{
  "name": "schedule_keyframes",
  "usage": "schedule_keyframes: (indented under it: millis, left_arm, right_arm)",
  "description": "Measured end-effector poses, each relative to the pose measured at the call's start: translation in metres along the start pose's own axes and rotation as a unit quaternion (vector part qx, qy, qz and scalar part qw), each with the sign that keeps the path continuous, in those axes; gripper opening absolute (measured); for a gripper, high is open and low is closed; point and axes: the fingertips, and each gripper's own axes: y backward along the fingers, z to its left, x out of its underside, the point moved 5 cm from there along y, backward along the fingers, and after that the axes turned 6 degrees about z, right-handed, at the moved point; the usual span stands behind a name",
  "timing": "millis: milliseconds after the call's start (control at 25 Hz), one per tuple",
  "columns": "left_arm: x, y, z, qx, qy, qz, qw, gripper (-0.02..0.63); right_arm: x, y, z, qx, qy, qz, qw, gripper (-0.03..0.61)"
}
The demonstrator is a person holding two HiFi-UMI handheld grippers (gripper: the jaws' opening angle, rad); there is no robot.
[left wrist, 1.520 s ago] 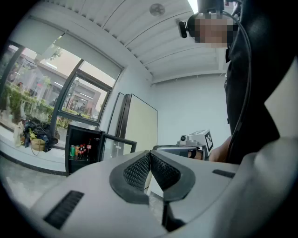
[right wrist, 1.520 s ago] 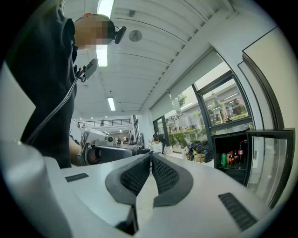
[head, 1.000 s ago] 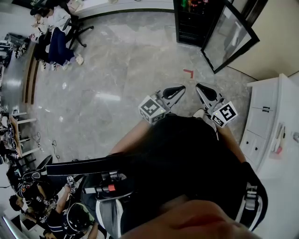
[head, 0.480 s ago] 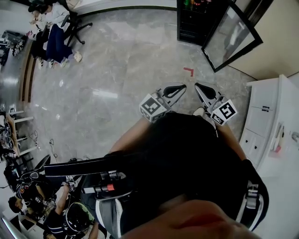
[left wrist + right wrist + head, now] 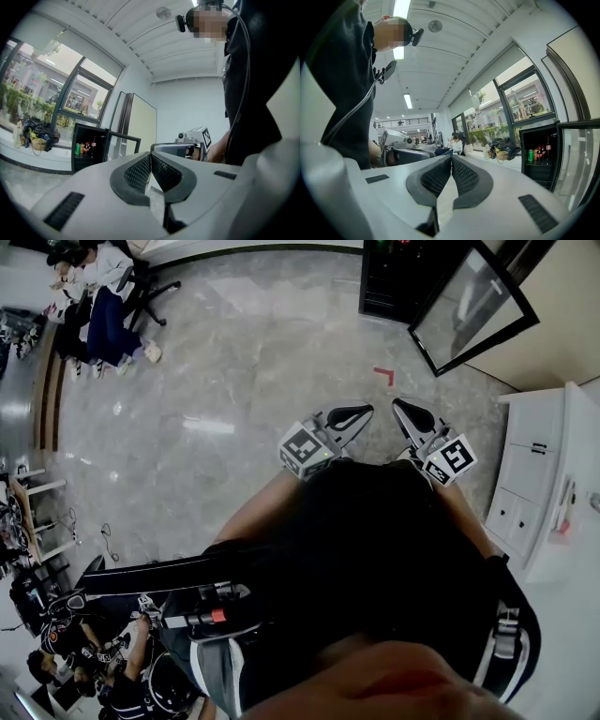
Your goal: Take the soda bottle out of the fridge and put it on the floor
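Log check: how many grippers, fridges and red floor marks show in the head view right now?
Grippers: 2 (left gripper, right gripper)
Fridge: 1
Red floor mark: 1
Total: 4

A small black fridge is seen standing on the grey marbled floor with its glass door swung wide open. Dark soda bottles with red labels are kept upright, close together, on a shelf in the upper part of the fridge interior.
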Motion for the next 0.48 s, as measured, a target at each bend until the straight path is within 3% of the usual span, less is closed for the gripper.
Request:
schedule_keyframes:
  millis: [480]
  left_arm:
    - [-0.011,-0.016,0.031,0.011,0.011,-0.008,0.9998,0.005]
  right_arm:
    - [-0.003,-0.006,-0.025,0.034,-0.004,-0.008,0.999,0.014]
